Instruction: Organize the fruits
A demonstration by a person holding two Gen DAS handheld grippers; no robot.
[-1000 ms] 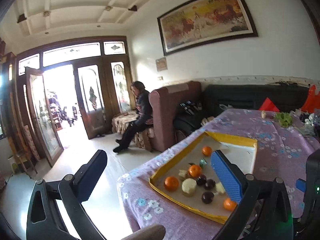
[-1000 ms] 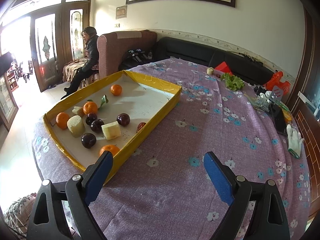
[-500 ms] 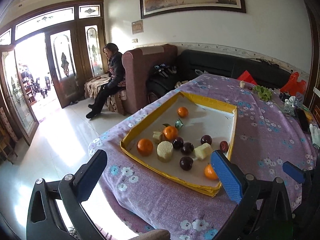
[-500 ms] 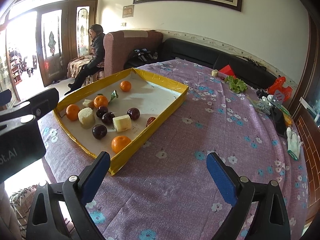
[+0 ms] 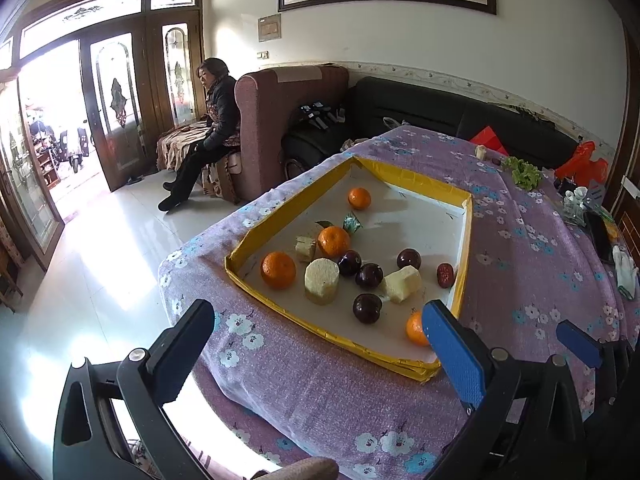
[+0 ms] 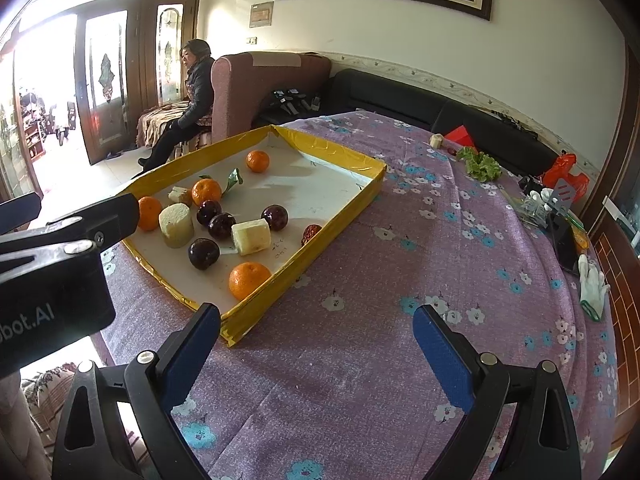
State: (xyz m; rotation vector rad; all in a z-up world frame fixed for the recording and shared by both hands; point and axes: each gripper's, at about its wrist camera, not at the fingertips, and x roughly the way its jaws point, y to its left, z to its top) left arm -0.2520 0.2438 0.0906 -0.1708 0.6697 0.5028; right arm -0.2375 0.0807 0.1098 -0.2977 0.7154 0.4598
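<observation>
On the table's left part, the left gripper (image 5: 316, 344) hangs empty with jaws spread wide before the yellow-rimmed tray (image 6: 356, 204), which lies on the purple flowered cloth (image 6: 460, 248) holding four oranges (image 6: 249, 278), four dark plums (image 6: 204, 254), three pale cut chunks (image 6: 251, 236) and a red date (image 6: 311, 232) by the right rim. To the right, the right gripper (image 6: 316, 344) hovers over bare cloth just beside the tray's near corner, jaws also wide apart and holding nothing. Farther right lie lettuce (image 6: 482, 166) and a white glove (image 6: 594, 286).
</observation>
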